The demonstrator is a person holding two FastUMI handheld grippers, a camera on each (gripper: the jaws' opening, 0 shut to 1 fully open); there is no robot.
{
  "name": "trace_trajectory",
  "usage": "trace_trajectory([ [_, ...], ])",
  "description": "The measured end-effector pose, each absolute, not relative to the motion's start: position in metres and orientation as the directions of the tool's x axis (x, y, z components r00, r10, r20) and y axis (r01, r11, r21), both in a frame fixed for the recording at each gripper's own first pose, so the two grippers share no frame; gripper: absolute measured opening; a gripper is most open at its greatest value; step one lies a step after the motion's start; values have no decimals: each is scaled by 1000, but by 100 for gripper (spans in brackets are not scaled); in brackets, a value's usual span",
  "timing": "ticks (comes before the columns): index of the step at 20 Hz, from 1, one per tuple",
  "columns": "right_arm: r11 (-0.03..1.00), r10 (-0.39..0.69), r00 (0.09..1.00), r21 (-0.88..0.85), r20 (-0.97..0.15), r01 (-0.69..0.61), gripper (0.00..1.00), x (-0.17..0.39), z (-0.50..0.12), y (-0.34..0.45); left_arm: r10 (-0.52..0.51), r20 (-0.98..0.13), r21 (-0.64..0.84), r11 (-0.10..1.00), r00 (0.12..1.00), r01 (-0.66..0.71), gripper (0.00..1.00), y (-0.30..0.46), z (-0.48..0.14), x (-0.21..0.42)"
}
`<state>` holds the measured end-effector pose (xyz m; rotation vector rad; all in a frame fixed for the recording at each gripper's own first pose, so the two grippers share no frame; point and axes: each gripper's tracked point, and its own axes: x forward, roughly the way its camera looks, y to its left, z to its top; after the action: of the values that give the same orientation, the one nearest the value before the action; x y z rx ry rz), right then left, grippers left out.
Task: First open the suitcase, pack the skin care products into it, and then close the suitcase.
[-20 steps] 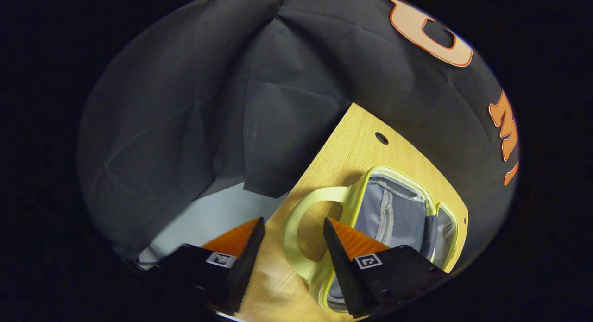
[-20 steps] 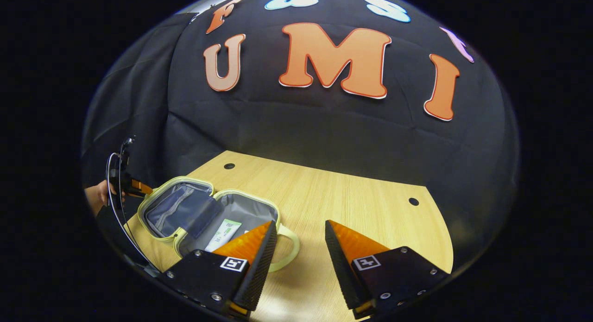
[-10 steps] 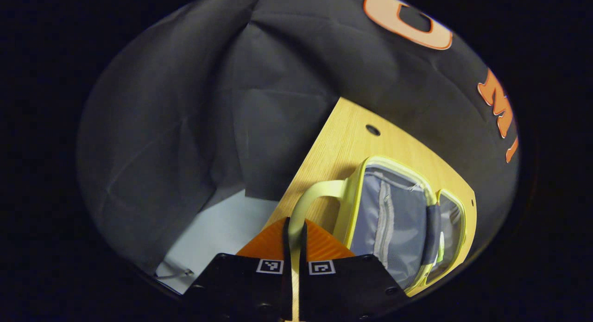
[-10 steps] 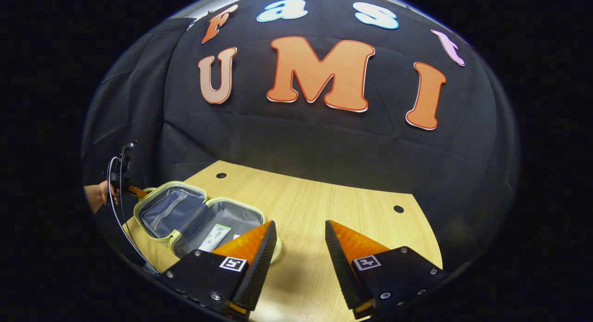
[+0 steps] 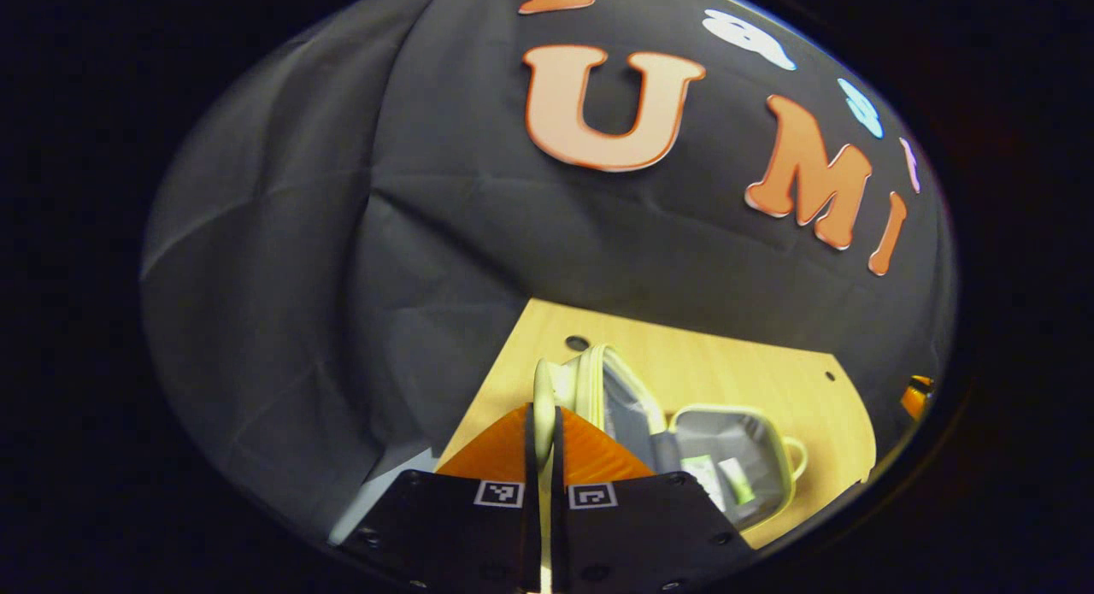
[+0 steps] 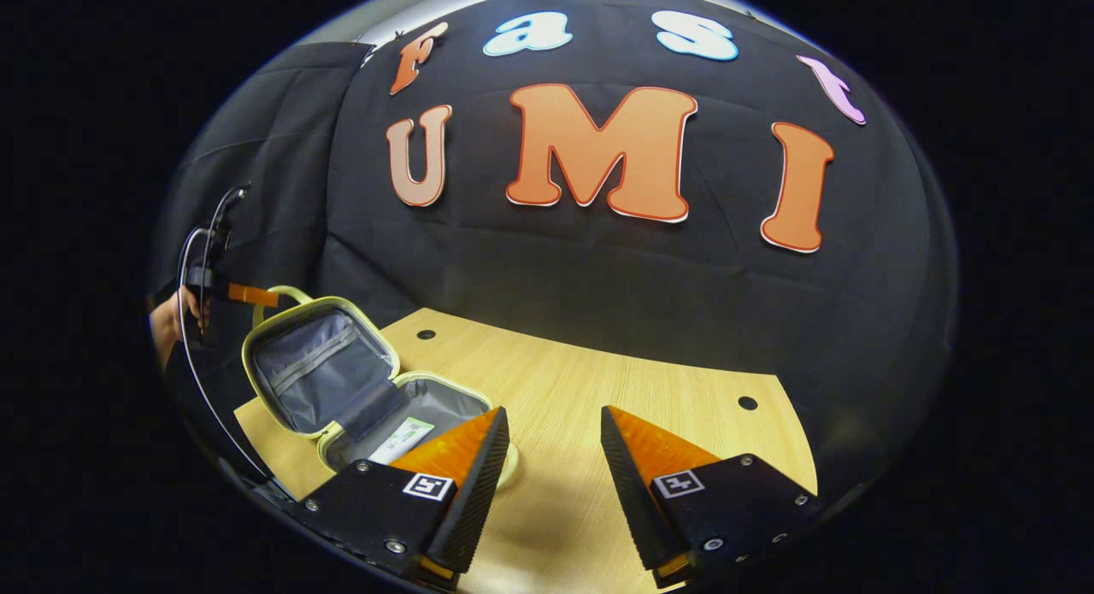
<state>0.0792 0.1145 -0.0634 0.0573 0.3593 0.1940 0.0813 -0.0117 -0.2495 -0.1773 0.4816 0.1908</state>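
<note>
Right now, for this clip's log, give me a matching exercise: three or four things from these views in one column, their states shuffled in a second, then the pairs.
1. left tool
2. right tool
3. pale green suitcase lid
4. white and green skin care tube

A. lying in the suitcase's base
B. open over the wooden table
C. raised, tilted up
D. shut on the pale green lid handle

Pairs: 1-D, 2-B, 3-C, 4-A

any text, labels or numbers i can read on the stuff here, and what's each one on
Nothing on the objects can be read.
White and green product in the suitcase: it bears printed marks, too small and blurred to read.
The second product beside it, in the left gripper view: the same, print too small.
Square black-and-white tags on the right gripper and the left gripper: coded patterns, not words.
Table: no writing.
</note>
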Motion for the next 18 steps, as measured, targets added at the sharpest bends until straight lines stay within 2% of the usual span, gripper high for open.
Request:
trace_trajectory([
  [8, 975, 223, 928, 90, -297, -205, 72, 82, -64, 91, 59, -386, -14, 997, 921, -69, 6, -149, -192, 96],
  [13, 973, 227, 927, 102, -298, -206, 73, 79, -71, 75, -37, -395, 32, 998, 918, 54, 5, -253, -193, 109],
  [16, 969, 238, 923, 139, -302, -204, 73, 79, -77, 64, -56, -414, 113, 987, 908, 112, 5, -298, -212, 121],
  [18, 971, 230, 926, 140, -300, -196, 74, 80, -79, 55, -101, -434, 82, 985, 895, 151, 5, -330, -224, 123],
])
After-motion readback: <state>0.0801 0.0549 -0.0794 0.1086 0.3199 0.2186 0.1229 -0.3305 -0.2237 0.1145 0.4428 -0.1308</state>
